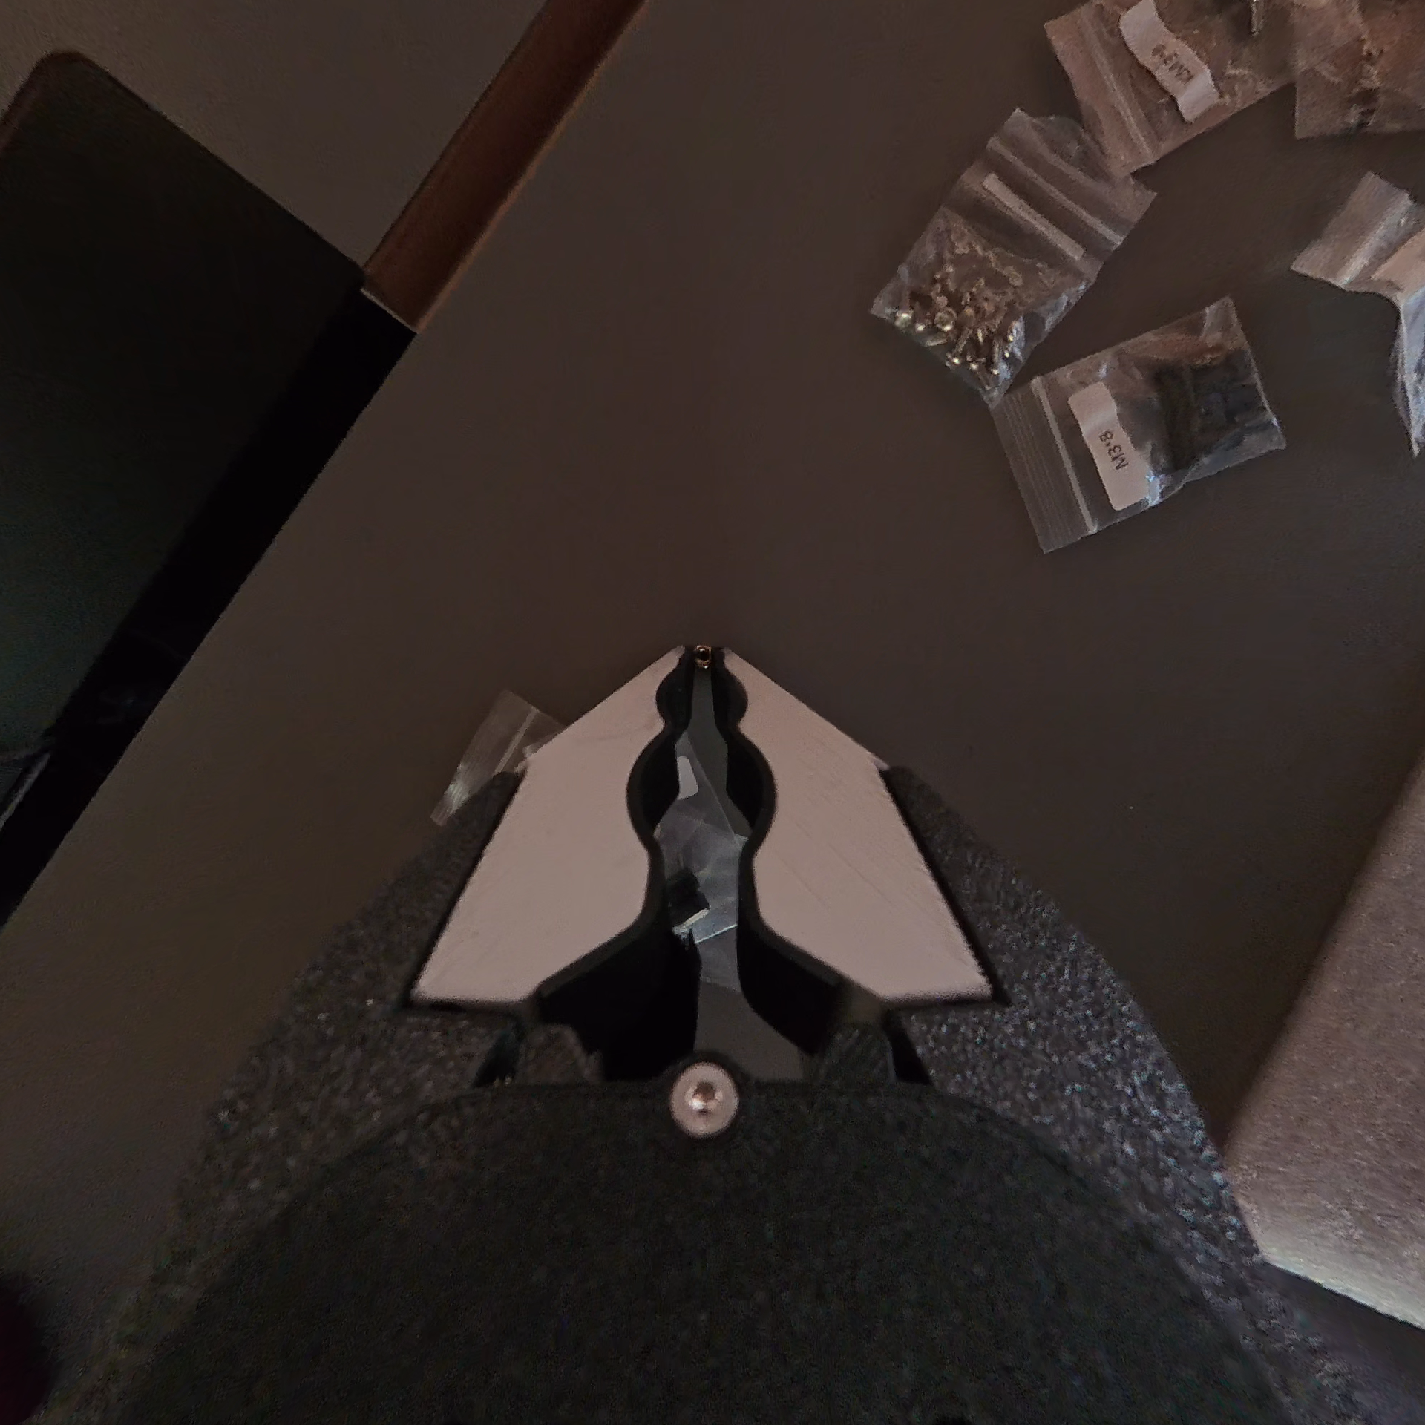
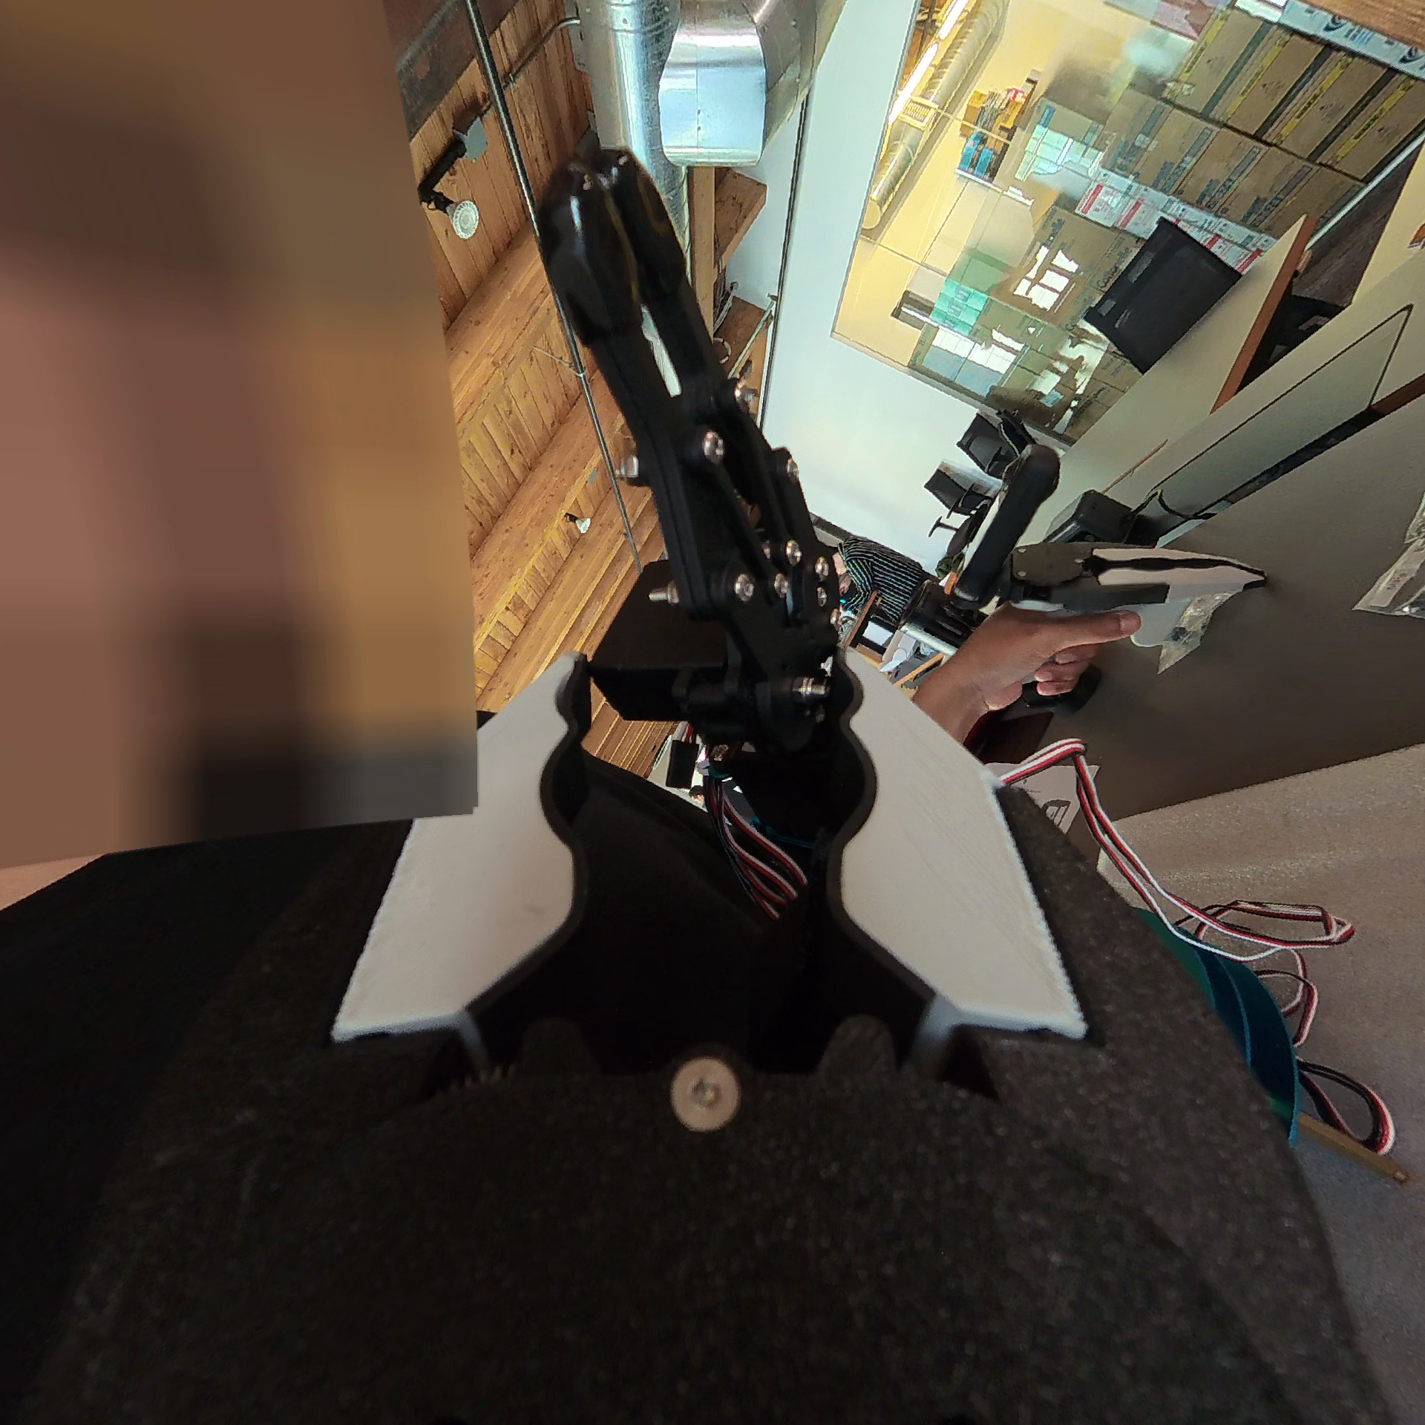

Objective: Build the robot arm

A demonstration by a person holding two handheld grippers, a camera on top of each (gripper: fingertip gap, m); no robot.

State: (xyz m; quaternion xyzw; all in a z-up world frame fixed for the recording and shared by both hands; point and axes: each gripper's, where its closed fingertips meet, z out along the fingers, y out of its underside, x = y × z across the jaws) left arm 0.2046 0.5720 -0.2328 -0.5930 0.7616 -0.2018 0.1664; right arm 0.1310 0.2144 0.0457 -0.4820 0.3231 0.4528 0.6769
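Brass insert [image 1: 702,655] pinched at left gripper [image 1: 700,665] tips; right gripper [image 2: 713,694] clamps black linkage assy [image 2: 694,478], red/white wires [image 2: 1141,871].

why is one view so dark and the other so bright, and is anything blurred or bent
Left wrist view: dim, looking down at the shaded table; the zip bags stay legible. Right wrist view: tilted toward a bright, washed-out window; wide-angle lens bends the wall lines; the right gripper fingers look soft, and a mosaic patch covers the upper left.
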